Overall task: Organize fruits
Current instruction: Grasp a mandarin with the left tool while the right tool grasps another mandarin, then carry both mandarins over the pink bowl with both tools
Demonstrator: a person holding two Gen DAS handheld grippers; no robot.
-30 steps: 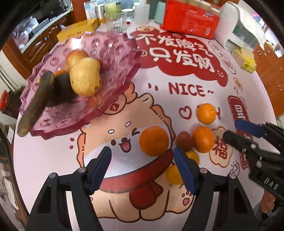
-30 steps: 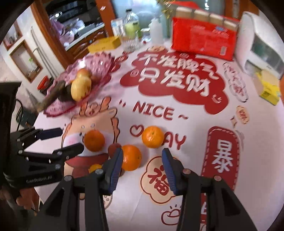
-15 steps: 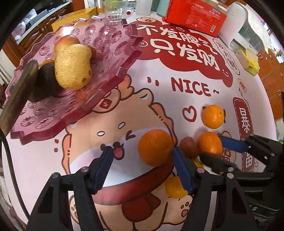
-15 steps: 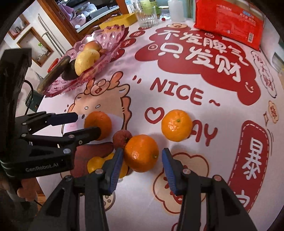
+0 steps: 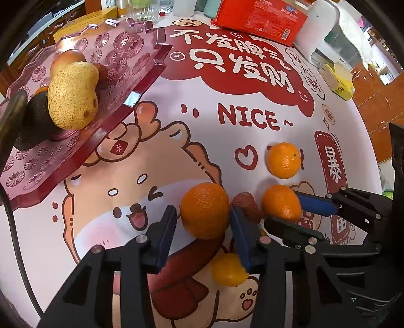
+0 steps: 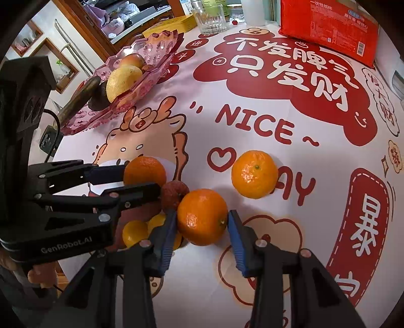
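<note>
My left gripper [image 5: 203, 227] is open with its jaws on either side of an orange [image 5: 205, 210] on the tablecloth. My right gripper [image 6: 202, 227] is open with its jaws around a second orange [image 6: 202, 217]. Each gripper shows in the other's view: the right gripper [image 5: 298, 209] and the left gripper [image 6: 126, 181]. A third orange [image 6: 254, 174] lies free beyond. A dark red lychee [image 6: 174, 195] sits between the two grippers, and small yellow fruits [image 6: 135, 233] lie near it. The pink fruit plate [image 5: 141, 83] at far left holds a pear [image 5: 73, 99], an apple and dark fruit.
A red package [image 5: 260, 19], a white appliance [image 5: 328, 32] and a yellow box [image 5: 338, 80] stand along the table's far side. A glass [image 6: 209, 19] and a flat yellow box [image 6: 171, 24] stand behind the plate.
Both grippers have moved forward and down, each bringing its open jaws around an orange. The jaws have narrowed a little. The fruits have not moved.
</note>
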